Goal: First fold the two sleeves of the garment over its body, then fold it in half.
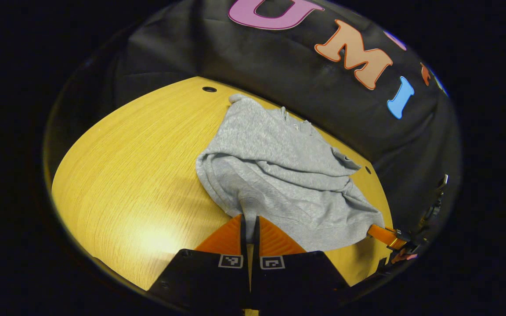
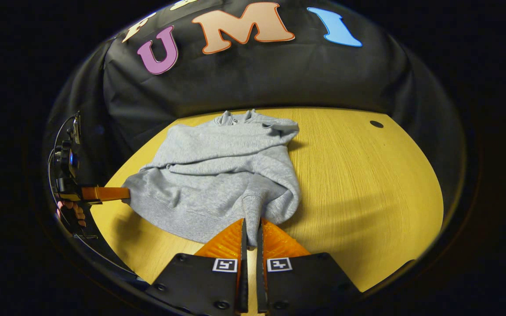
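Observation:
A grey sweatshirt [image 1: 275,166] lies rumpled on the yellow wooden table [image 1: 139,175], its sleeves folded in over the body. My left gripper [image 1: 249,219] is shut on a ribbed bit of its near edge, which rises up between the fingers. Farther right, my right gripper [image 1: 378,231] pinches the other end of that edge. In the right gripper view the sweatshirt [image 2: 222,166] stretches away toward the wall, and my right gripper [image 2: 251,224] is shut on a ribbed fold of it. My left gripper [image 2: 119,193] grips the sweatshirt's left corner.
The table [image 2: 367,175] spreads out bare to the right of the sweatshirt, with a small round hole [image 2: 376,124] near its far edge. Another hole [image 1: 209,89] sits at the table's far end. A hand [image 2: 70,210] holds the left gripper. Black cloth walls close in behind.

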Demonstrator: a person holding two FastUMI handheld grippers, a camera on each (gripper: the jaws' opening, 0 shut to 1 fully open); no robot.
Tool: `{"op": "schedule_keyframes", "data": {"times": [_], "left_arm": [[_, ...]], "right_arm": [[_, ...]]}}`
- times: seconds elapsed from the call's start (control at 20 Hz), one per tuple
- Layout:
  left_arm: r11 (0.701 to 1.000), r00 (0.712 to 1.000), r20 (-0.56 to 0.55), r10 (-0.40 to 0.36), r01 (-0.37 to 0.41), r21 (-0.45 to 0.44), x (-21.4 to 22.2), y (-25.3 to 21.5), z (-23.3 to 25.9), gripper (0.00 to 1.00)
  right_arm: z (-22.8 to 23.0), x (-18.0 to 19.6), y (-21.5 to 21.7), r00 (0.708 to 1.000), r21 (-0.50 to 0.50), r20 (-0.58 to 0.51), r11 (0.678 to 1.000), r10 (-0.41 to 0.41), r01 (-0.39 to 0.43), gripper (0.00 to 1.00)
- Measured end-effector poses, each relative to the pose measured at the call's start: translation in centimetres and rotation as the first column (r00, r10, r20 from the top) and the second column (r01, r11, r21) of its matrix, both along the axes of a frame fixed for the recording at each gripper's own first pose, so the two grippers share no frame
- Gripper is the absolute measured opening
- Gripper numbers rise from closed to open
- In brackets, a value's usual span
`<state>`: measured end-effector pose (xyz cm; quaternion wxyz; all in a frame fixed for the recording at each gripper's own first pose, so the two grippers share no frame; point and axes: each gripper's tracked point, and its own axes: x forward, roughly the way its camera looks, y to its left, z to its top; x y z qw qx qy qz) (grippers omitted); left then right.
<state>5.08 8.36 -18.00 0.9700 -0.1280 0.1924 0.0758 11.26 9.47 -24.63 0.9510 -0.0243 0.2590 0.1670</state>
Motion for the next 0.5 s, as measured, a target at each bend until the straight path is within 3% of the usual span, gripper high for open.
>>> {"op": "schedule_keyframes", "data": {"times": [0.5], "left_arm": [[1.000, 0.991, 0.131, -0.029, 0.028, 0.007, 7.1, 0.0, 8.3, 0.00]], "right_arm": [[5.2, 8.7, 1.1, 0.996, 0.068, 0.069, 0.996, -0.057, 0.052, 0.10]]}}
